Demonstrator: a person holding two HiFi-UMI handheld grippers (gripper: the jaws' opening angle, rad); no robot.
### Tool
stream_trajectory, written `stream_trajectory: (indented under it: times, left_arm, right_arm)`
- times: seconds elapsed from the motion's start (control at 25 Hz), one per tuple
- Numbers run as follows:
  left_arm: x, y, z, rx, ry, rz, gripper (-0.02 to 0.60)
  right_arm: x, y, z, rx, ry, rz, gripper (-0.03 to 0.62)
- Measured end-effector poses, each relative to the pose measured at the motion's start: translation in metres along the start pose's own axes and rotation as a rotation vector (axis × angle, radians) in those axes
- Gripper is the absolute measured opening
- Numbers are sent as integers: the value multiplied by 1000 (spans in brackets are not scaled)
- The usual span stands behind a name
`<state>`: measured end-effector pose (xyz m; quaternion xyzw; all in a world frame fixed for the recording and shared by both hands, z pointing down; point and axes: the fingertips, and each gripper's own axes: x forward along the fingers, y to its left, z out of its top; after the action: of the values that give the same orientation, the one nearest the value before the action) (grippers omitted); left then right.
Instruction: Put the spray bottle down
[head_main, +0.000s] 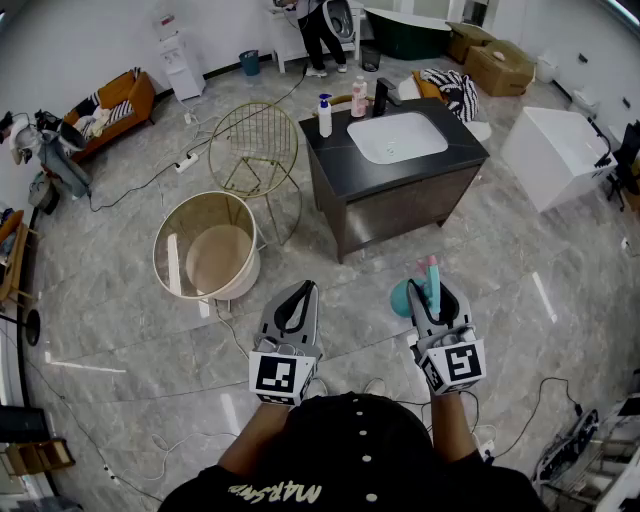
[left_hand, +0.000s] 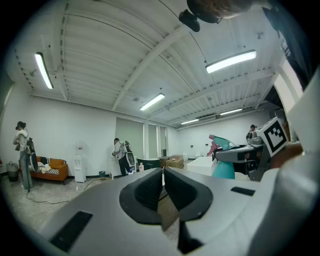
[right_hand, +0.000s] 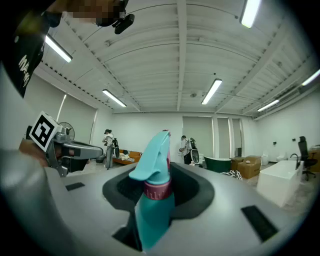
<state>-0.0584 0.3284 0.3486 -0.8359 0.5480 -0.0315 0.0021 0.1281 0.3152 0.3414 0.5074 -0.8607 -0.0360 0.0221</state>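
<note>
I'm pinching the teal spray bottle (right_hand: 152, 205) upright in my right gripper (head_main: 436, 291), its neck grip showing only in the right gripper view; my left gripper (head_main: 298, 299), at nine o'clock, is hanging closed and empty.

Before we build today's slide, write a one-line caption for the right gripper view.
The right gripper holds a teal spray bottle between its jaws, trigger head up.

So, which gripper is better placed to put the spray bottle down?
Right. The right gripper holds the teal spray bottle upright between its jaws, so it only needs to lower and release. The left gripper is shut and empty.
</note>
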Motion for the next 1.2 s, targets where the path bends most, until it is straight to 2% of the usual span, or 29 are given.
stream_trajectory:
  times: [0.44,0.72,0.92,1.2]
  left_arm:
    - [-2,11,1,-11,0,-32,21]
    - [-18,32,-8,-2,3,-86,21]
    - [-21,54,-19,-12,25,-82,21]
    - [4,67,-24,-17,32,-79,21]
  right_arm:
    - [8,10,1,11,5,-24,130]
    - [11,40,-6,22,11,-65,132]
    - [20,54,-10,28,21,-74,131]
    - [49,43,-17,27,33,-68,132]
